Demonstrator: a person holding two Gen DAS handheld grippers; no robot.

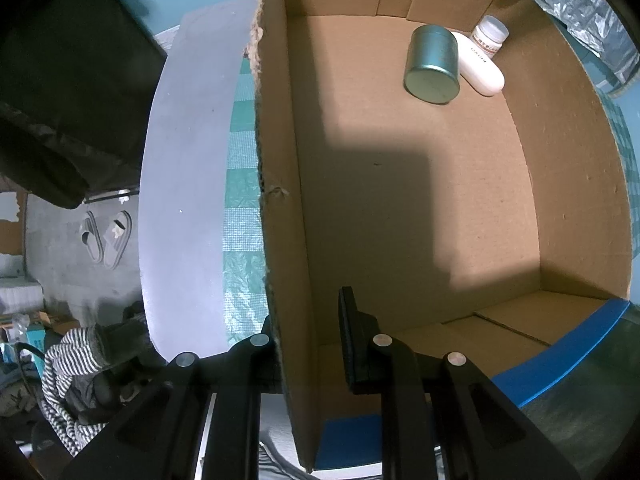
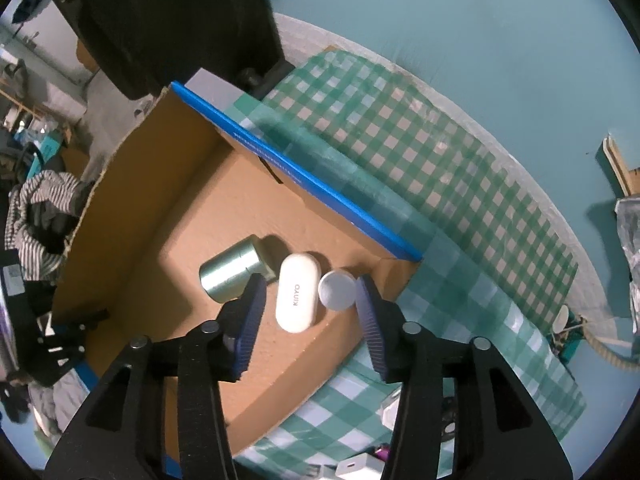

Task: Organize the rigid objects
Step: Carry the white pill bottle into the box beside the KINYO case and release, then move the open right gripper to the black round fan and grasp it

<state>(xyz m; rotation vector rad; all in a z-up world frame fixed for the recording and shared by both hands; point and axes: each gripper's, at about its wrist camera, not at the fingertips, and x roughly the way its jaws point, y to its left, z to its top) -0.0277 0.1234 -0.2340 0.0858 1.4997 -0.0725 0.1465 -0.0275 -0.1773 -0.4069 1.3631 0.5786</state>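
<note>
Right hand-held gripper (image 2: 308,312), jaws apart, releases case (image 2: 297,298) into box (image 2: 132,200); left hand-held gripper (image 1: 308,340) clamps box wall; next, fetch another item.

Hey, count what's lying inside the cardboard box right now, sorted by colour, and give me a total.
Green: 1, the metal tin, on its side.
White: 2, the oblong KINYO case and the white-capped bottle.
Total: 3, grouped in one corner of the cardboard box.
</note>
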